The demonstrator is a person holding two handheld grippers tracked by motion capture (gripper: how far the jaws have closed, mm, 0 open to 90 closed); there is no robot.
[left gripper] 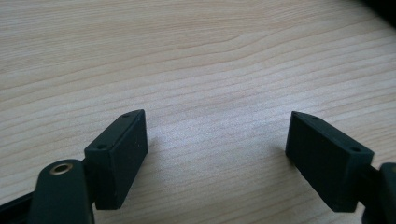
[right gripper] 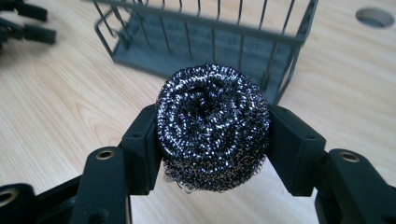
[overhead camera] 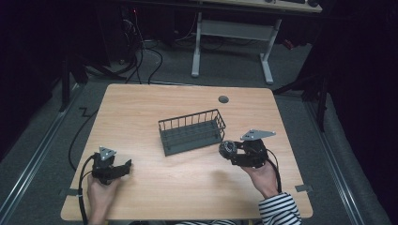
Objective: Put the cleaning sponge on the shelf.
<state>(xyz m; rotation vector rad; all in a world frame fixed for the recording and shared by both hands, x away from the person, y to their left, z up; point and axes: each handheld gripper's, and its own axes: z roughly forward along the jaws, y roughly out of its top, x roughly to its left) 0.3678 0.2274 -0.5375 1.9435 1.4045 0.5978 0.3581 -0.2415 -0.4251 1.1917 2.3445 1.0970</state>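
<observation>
High view is showing the wooden counter (overhead camera: 141, 108) carrying a grey wire basket (overhead camera: 191, 131) at its middle; the right gripper (overhead camera: 230, 151) is hovering just beside the basket's near right end, clenching a steel wool scourer (right gripper: 213, 126) between its jaws; being springy, it could squirm loose or snag on the wires. Left gripper (left gripper: 217, 154) is resting near the counter's front left, jaws spread wide and gripping nothing.

No readable text, label, brand, number or sign is found in any view. The wooden table (overhead camera: 187, 187) is seen bare of markings, as are the wire basket (overhead camera: 191, 132) and the steel wool scourer (right gripper: 213, 126); fine print, if any, may be lost to blur.
</observation>
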